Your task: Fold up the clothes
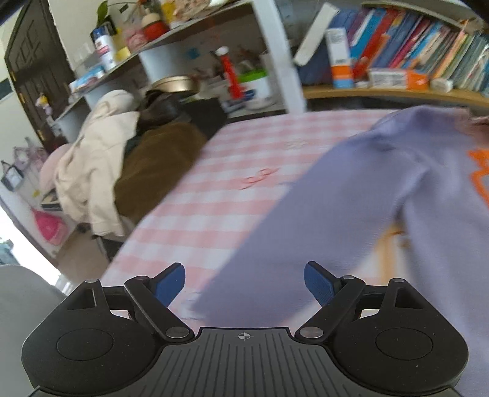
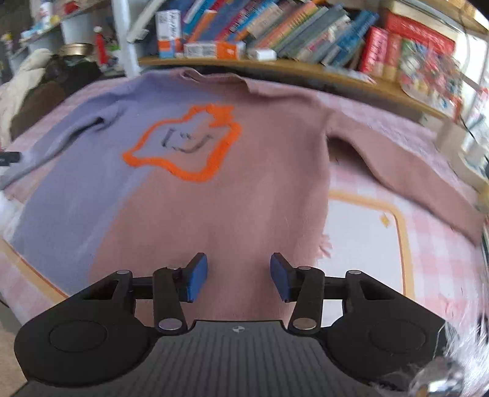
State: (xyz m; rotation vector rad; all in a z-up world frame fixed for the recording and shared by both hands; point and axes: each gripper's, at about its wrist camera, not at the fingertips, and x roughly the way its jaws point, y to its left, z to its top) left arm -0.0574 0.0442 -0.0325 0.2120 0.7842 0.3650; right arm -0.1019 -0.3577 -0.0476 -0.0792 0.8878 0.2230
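Lilac-and-pink sweater (image 2: 195, 171) is lying flat on the checked bed (image 1: 214, 195), collar toward 12 o'clock, its left sleeve running under the wide-open, empty left gripper (image 1: 244, 285), while the right gripper (image 2: 238, 276) is hovering part-open, empty, above the hem.

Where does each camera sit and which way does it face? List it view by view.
Left wrist: on the left gripper, jaws open, looking down across the checked cloth at the sweater's purple sleeve.
Right wrist: on the right gripper, jaws apart and empty, facing the sweater laid flat.
Shared: sweater, cloth, bookshelf.
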